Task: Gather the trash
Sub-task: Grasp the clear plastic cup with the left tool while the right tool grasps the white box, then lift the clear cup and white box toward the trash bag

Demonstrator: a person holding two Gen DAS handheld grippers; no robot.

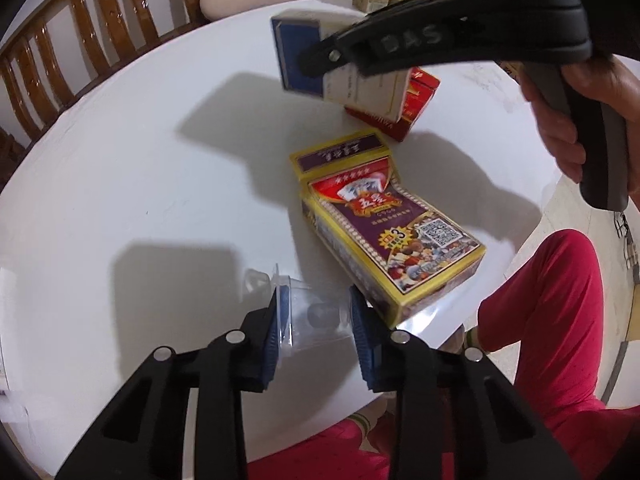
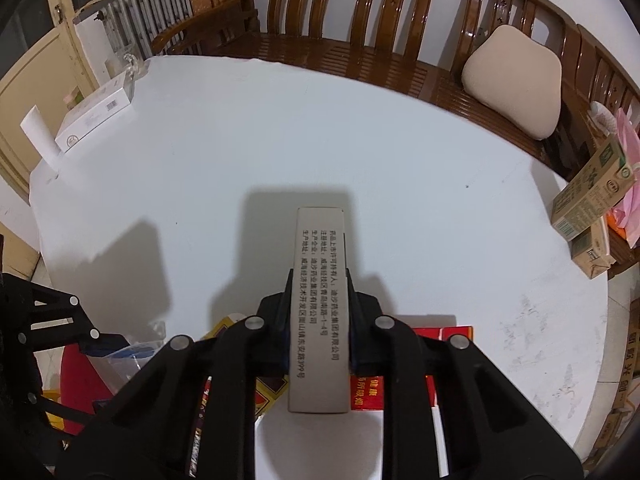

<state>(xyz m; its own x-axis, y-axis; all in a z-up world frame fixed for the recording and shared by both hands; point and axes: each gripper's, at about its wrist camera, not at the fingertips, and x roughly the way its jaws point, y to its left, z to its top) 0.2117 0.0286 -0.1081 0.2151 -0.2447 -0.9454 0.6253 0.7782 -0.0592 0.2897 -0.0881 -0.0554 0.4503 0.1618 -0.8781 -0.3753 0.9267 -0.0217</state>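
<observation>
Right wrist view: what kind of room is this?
Probably a home living or dining room. A round white table stands against a carved wooden bench bearing a beige cushion, a radiator sits behind, and drink cartons stand at the table's edge.

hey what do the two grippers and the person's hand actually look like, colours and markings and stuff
Both grippers are black plastic linkages with silver round pivot pins. The left gripper has ribbed blue pads. The right gripper, seen from outside, shows a curved black shell with raised lettering and a grey handle, in a bare hand. No sleeve visible.
</observation>
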